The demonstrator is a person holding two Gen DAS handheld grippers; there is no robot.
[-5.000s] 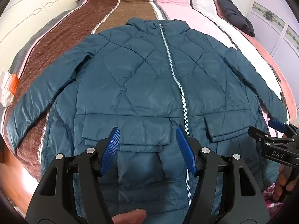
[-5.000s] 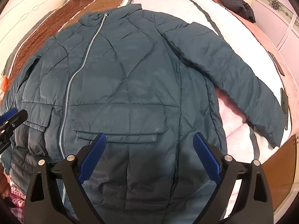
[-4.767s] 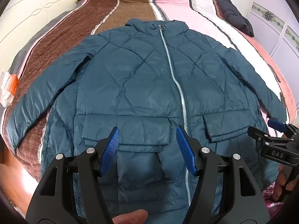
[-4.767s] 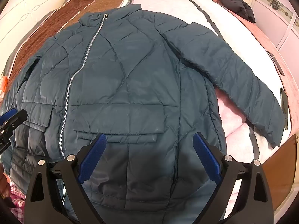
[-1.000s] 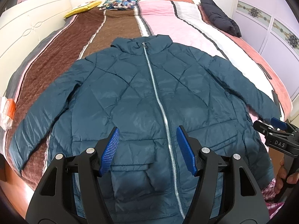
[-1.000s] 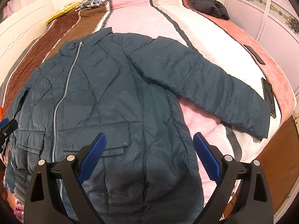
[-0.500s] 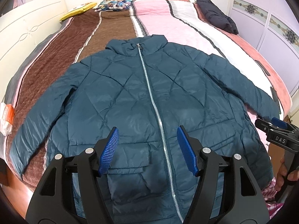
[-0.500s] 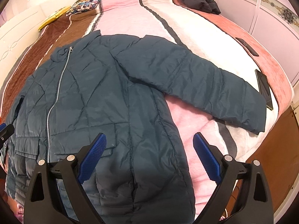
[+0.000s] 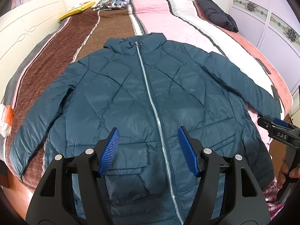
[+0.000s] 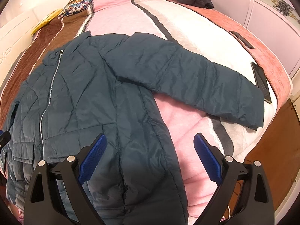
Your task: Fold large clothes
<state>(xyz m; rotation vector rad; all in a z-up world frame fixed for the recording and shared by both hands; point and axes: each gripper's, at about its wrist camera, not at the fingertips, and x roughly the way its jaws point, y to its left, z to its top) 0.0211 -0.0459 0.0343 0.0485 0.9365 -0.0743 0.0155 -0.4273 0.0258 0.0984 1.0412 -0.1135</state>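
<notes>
Ahead of my wide-open right gripper point(image 10: 149, 156), the jacket's point(image 9: 142, 101) right sleeve point(image 10: 196, 82) stretches rightward, nearer it than my open left gripper point(image 9: 149, 148).

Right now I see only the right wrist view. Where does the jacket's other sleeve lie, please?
Observer: The other sleeve lies flat on the brown stripe of the bed, spread away from the jacket body.
Operator: Does the left gripper hold something?
Observer: No. It is open, its fingers above the lower front, the zipper running between them.
Operator: Is anything near that sleeve?
Observer: An orange-and-white packet lies beside it at the bed's edge.
</notes>
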